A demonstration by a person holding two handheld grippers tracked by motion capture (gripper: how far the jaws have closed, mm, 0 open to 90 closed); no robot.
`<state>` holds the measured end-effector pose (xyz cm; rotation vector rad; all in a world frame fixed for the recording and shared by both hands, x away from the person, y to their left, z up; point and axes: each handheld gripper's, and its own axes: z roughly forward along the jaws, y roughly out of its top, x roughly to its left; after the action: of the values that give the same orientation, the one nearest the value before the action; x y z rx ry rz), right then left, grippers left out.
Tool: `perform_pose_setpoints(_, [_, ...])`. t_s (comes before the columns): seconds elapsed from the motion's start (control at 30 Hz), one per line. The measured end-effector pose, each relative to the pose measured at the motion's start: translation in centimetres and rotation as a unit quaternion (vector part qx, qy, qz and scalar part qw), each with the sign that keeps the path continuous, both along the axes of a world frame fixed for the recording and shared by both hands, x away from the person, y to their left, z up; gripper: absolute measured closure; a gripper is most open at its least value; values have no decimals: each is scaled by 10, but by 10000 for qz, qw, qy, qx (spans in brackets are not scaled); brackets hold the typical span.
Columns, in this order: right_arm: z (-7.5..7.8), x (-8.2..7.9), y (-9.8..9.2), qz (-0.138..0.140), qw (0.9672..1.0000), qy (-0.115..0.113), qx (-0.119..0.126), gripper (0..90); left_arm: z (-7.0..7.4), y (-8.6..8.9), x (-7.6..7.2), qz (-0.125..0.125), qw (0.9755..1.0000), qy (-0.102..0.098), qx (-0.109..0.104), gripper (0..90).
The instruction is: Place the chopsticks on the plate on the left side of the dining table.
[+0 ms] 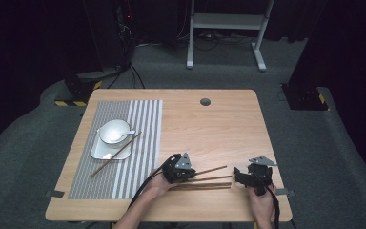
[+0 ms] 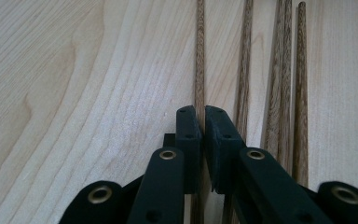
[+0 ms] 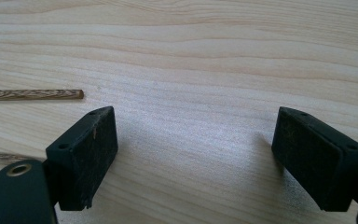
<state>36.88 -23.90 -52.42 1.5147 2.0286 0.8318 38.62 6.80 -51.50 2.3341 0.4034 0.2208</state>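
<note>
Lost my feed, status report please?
Left gripper shut on one chopstick. Right gripper open, empty. Three loose chopsticks alongside. Nothing in the way.

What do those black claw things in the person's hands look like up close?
Each hand holds a black claw: the left claw and the right claw each carry a grey three-cornered plate on top and trail a black cable. The fingers are blocky black pads on arms with brass-coloured rivets. The forearms show no sleeves.
</note>
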Motion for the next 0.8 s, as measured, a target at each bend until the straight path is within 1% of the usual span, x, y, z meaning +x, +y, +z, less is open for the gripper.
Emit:
perform_pose_setpoints(0.13, [0,0,0,6,10000,-4,-5,137,0,-1,-1,-33,9999,-142,72,845])
perform_pose_setpoints(0.2, [0,0,0,6,10000,-5,-5,137,1,-1,-2,-46,9998,-148,87,847])
perform_pose_setpoints(0.27, [0,0,0,6,10000,-4,-4,137,1,-1,-3,-54,9997,-198,121,848])
perform_pose_setpoints(0.53, [0,0,0,7,10000,-3,-5,137,5,2,-4,-20,9997,-236,61,849])
perform_pose_setpoints(0.8, [0,0,0,6,10000,-4,-5,138,7,3,-5,-61,9997,-241,40,849])
